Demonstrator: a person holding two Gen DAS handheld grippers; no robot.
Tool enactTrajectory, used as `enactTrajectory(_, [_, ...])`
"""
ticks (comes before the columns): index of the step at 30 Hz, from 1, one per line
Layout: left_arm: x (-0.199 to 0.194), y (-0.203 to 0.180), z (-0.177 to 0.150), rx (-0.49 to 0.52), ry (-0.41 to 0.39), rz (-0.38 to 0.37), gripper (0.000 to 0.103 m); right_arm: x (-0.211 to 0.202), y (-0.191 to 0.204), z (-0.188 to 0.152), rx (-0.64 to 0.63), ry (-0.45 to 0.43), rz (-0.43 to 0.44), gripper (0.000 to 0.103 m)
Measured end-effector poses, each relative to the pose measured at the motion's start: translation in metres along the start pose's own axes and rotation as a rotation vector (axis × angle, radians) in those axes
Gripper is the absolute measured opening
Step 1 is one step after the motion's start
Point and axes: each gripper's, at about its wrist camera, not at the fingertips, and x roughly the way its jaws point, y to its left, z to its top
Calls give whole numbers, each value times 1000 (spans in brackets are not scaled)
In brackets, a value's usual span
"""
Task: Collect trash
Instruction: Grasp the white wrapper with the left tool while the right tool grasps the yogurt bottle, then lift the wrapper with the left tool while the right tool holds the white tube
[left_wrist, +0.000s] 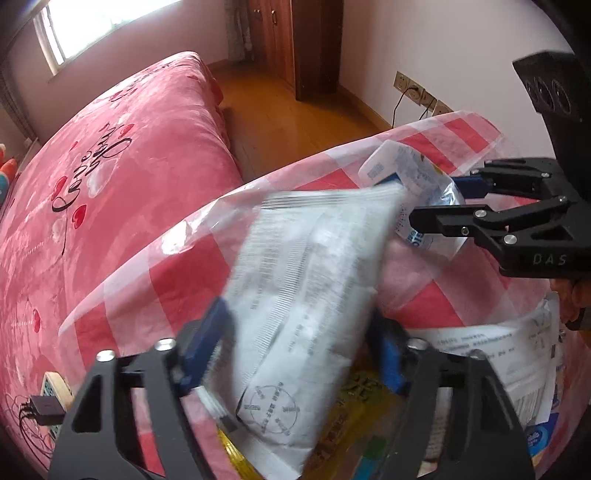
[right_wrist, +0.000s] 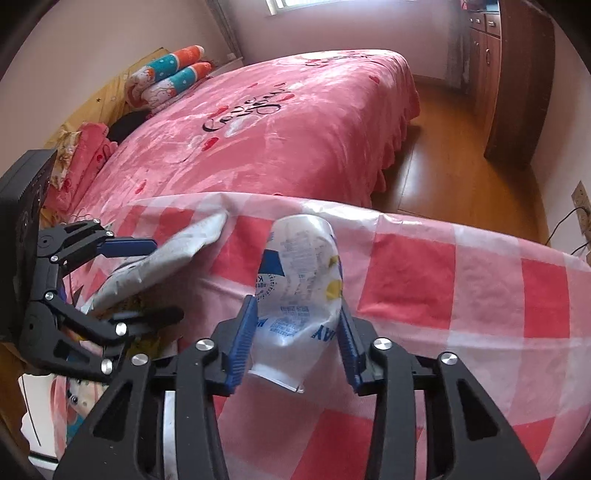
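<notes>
My left gripper pinches a flat white printed wrapper, and my right gripper squeezes a crumpled white plastic pouch; both hang over the near edge of the pink checked plastic sheet. Both feel light, thin and slippery to me, so I judge a hold at the middle is safest.

Lit by daylight from a blown-out bright window at top. Soft, faint shadows on the glossy orange wooden floor. Motion-blurred: the printed white plastic wrapper. Strong fisheye bending, dark vignetted corners. Mild glare on the pink-and-red checked plastic bag.
</notes>
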Motion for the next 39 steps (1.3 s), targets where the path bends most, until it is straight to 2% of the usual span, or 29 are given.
enactTrajectory(4, [-9, 1, -11, -40, -9, -6, 46, -6, 5, -10, 3, 4, 45, 34])
enactTrajectory(9, [-20, -10, -30, -54, -27, -15, 38, -19, 26, -30, -28, 5, 70, 26])
enactTrajectory(12, [-28, -16, -44, -81, -46, -29, 36, -29, 38, -44, -48, -14, 51, 24])
enactTrajectory(25, [-66, -51, -114, -159, -95, -93, 36, -58, 71, -101, -48, -21, 66, 21])
enactTrajectory(30, [-80, -65, -137, -186, -114, -98, 34, -71, 85, -124, -71, -43, 45, 20])
enactTrajectory(36, [-97, -73, -161, -248, -174, -88, 28, -88, 98, -135, -63, -101, 33, 17])
enactTrajectory(39, [-106, -69, -171, -311, -215, -92, 25, -97, 101, -140, -53, -130, 25, 17])
